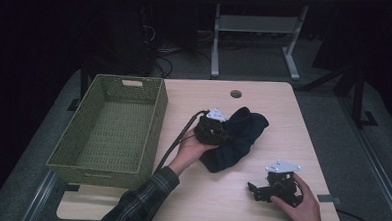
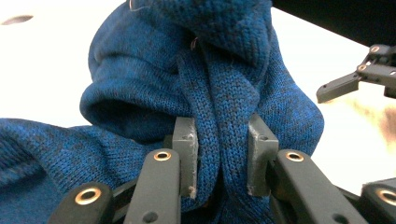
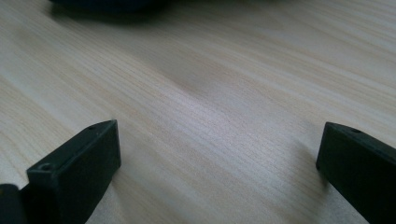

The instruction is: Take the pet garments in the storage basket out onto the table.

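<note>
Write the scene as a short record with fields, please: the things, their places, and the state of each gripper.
table: light wooden table
basket: green woven basket, at left, empty
garment: dark blue knitted garment, bunched at table centre
left gripper: left gripper, shut on a fold of the garment
right gripper: right gripper, open, low over bare wood, apart from the garment

Dim lab or office test space. Light wood bench [image 1: 283,124] with round cable hole [image 1: 236,94] on grey carpet floor [image 1: 331,71]. Behind it, white metal desk frame [image 1: 257,33], loose cables [image 1: 161,59], dark equipment in shadow. Green woven basket [image 1: 110,129] on bench.
</note>
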Available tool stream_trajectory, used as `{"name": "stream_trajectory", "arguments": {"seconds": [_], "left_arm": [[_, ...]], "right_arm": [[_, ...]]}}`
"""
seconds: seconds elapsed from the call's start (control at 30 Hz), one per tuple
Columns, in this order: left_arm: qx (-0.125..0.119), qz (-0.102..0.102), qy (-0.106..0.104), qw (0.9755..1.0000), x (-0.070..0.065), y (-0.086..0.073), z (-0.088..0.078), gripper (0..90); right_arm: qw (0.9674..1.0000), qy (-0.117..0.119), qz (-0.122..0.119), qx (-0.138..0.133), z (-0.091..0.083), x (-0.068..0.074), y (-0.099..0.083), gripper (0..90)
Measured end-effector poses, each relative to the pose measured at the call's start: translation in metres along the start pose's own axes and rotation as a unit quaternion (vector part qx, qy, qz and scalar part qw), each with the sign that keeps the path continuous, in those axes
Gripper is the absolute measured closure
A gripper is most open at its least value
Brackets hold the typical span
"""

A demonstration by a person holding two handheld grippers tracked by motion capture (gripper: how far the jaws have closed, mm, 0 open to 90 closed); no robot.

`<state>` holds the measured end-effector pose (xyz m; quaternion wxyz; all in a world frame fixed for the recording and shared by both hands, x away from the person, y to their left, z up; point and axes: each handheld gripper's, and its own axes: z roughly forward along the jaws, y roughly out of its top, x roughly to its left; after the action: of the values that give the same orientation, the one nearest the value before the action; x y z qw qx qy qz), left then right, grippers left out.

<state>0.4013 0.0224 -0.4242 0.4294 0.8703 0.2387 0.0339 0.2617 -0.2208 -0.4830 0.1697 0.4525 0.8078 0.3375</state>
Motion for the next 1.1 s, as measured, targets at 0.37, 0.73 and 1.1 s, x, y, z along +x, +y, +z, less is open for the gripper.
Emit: {"name": "stream_trajectory", "arguments": {"seconds": [0.37, 0.73, 1.1], "left_arm": [[0.028, -0.012, -0.009, 0.9995, -0.001, -0.017, 0.033, 69.7], [-0.001, -0.009, -0.018, 0.9998, -0.003, -0.008, 0.019, 31.9], [-0.031, -0.005, -0.012, 0.9994, 0.000, 0.000, -0.009, 15.5]], "right_arm": [[1.0000, 0.000, 0.000, 0.001, 0.000, 0.000, 0.000, 0.0], [1.0000, 0.000, -0.001, 0.002, 0.000, 0.000, 0.000, 0.0], [1.0000, 0.001, 0.002, 0.001, 0.000, 0.000, 0.000, 0.0]]}}
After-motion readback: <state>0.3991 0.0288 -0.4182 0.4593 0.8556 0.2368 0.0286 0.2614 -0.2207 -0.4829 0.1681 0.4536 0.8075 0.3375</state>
